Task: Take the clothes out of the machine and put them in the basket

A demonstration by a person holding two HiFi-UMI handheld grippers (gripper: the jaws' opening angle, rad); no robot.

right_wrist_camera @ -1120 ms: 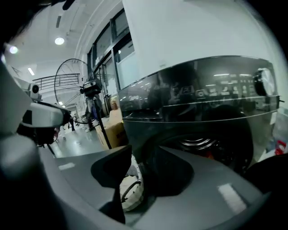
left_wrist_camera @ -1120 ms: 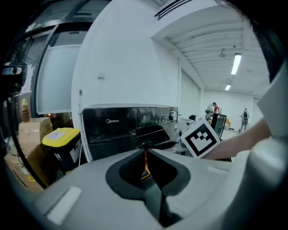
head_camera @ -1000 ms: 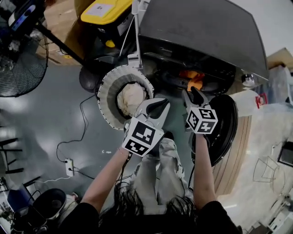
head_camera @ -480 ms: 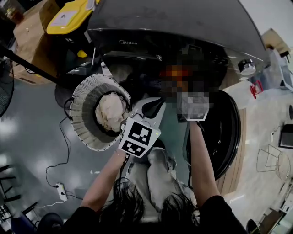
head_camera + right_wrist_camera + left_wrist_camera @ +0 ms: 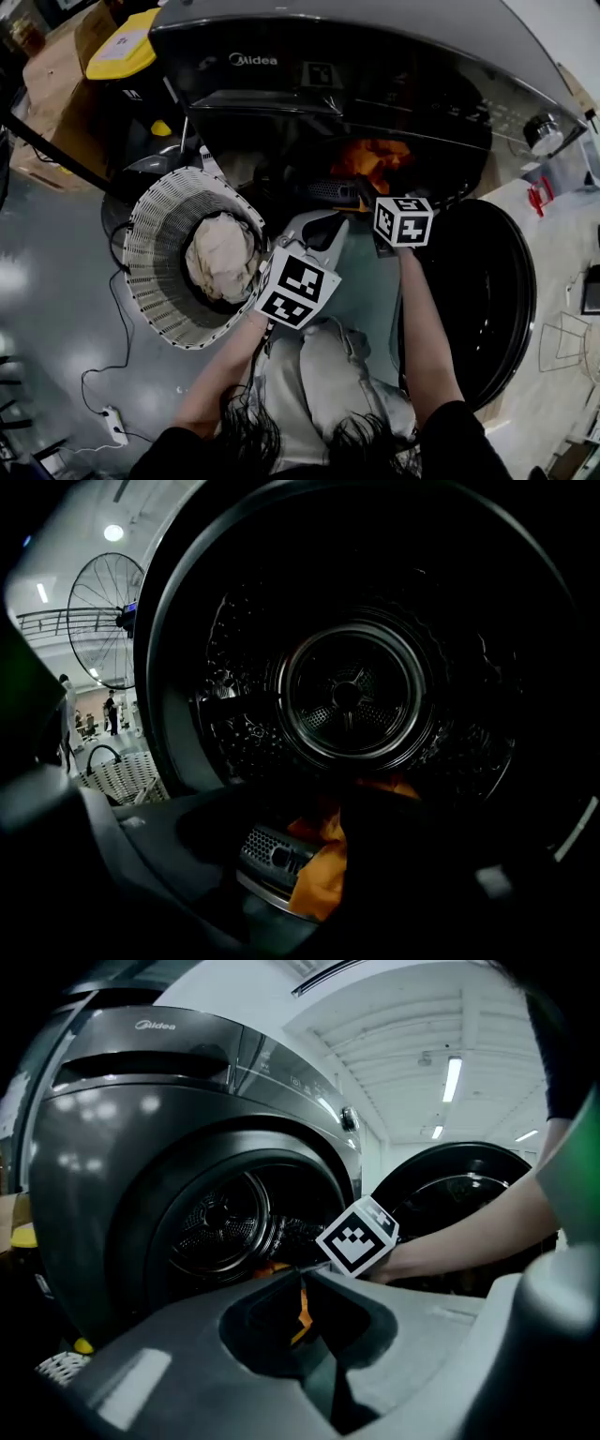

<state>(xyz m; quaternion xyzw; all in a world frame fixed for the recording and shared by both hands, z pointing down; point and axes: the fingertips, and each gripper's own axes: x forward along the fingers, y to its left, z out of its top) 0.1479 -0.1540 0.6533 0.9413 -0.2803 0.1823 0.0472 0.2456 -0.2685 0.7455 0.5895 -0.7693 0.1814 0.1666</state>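
Right hand-held gripper (image 5: 319, 827) is at the drum mouth of the Midea machine (image 5: 375, 47). Its jaws are wide and have just been opening. Orange garment (image 5: 375, 157) lies on the drum lip, in the gap, not gripped. Left hand-held gripper (image 5: 325, 227): jaw tips together, empty, just beside the basket (image 5: 155, 253). Basket holds a cream garment (image 5: 220, 258).

With both bare forearms stretched forward, the left gripper (image 5: 328, 230) points slightly downward, its jaws drawn together and empty, while beside it the right gripper (image 5: 314, 822) has just been opening its jaws, its pads pressing on nothing.
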